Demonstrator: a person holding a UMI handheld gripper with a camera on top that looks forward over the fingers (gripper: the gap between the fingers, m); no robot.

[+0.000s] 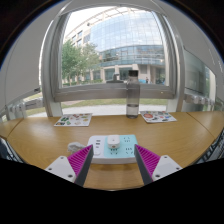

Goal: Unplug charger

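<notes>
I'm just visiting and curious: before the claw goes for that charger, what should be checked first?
1. Claw open: ok, its fingers stand apart.
2. Power strip between the fingers: ok, at their tips.
3. Charger visible in the strip: cannot tell, no plug is clear.
4. Fingers touching the strip: cannot tell.
5. Table around the strip bare: ok, the papers lie well beyond.

The gripper (114,160) hung over a wooden table (40,140) with its two pink-padded fingers (80,160) spread apart, nothing pressed between them. Just ahead of the fingers, in line with the gap, a white power strip (113,147) lay flat on the table. Farther back, near a big window (110,50) looking onto a glass building, two colourful sheets (73,120) lay well apart on the tabletop.
</notes>
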